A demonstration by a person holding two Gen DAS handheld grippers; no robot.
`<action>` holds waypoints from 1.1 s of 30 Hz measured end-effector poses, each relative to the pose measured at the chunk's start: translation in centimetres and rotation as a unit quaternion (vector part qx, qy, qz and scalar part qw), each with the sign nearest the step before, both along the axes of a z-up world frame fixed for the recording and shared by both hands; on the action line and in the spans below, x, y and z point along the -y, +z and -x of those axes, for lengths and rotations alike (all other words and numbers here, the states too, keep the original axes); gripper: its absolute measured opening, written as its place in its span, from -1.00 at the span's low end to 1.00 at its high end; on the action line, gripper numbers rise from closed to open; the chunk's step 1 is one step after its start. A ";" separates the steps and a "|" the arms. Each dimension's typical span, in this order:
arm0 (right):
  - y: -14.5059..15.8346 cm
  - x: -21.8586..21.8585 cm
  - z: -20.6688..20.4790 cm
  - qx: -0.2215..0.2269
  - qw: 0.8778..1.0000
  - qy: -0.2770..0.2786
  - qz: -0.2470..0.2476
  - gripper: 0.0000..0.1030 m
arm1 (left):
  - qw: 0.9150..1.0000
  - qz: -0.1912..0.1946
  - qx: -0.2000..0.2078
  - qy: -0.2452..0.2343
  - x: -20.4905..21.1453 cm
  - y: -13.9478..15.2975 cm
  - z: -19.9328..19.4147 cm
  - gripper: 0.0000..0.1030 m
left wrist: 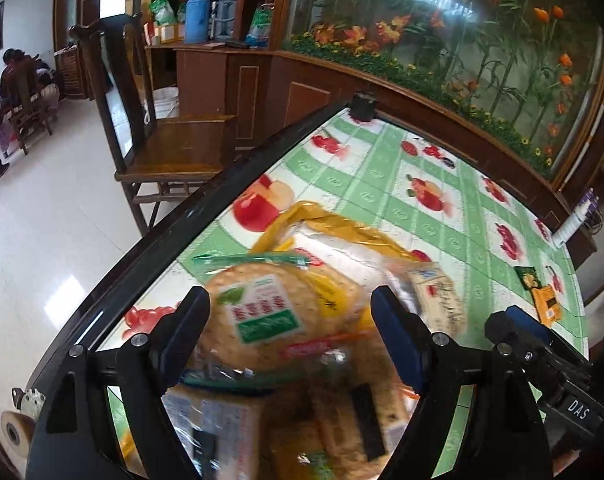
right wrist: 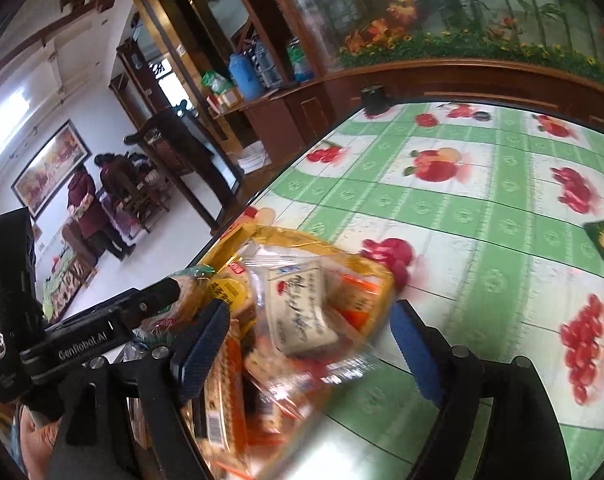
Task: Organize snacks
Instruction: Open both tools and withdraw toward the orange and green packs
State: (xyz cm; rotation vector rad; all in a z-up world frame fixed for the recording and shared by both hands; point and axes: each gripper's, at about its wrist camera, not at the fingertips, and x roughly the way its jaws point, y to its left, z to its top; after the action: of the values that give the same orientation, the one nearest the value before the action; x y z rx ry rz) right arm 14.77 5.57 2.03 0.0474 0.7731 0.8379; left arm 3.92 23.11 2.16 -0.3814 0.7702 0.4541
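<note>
The snack pile (left wrist: 302, 300) sits at the near left corner of the table (left wrist: 441, 208), a heap of clear and yellow wrapped packets, most of them blurred. On top, a round cracker pack (left wrist: 262, 312) carries a green and white label with red characters too smeared to read. A cream packet (right wrist: 302, 312) at the pile's 3 o'clock side bears dark brush-style writing, also unreadable. A barcode shows on an orange pack (right wrist: 222, 412) low in the right wrist view.

The left gripper (left wrist: 290, 340) stands with fingers wide, the cracker pack between them but not pressed. The right gripper (right wrist: 309, 344) is likewise wide above the cream packet, gripping nothing. Readable print: "GenRobot.AI" and "DAS" on the gripper bodies.

The table's black edge runs close at the pile's 9 o'clock; toward 1 and 3 o'clock the fruit-print cloth lies open. A small green and orange packet (left wrist: 539, 292) lies well apart at 3 o'clock, cut off in the right view.
</note>
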 end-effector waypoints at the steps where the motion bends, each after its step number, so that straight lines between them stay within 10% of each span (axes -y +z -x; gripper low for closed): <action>1: 0.1 1.0 0.0 0.002 1.000 -0.009 -0.001 0.64 | 1.000 -0.002 0.001 -0.007 0.7 0.2 -0.2 0.62; 19: -3.0 20.6 -4.8 -0.030 0.976 -0.214 0.005 0.78 | 0.992 -0.012 -0.014 -0.127 10.7 0.1 -4.7 0.61; 33: -4.1 23.4 -10.9 -0.037 0.939 -0.337 0.061 0.79 | 0.973 -0.038 -0.051 -0.221 18.5 -2.0 -12.9 0.61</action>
State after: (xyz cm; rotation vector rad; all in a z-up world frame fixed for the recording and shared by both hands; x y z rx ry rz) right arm 25.68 -17.85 -2.11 0.2217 0.8059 0.1358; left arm 16.82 4.65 0.16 -0.1071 0.9067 0.0843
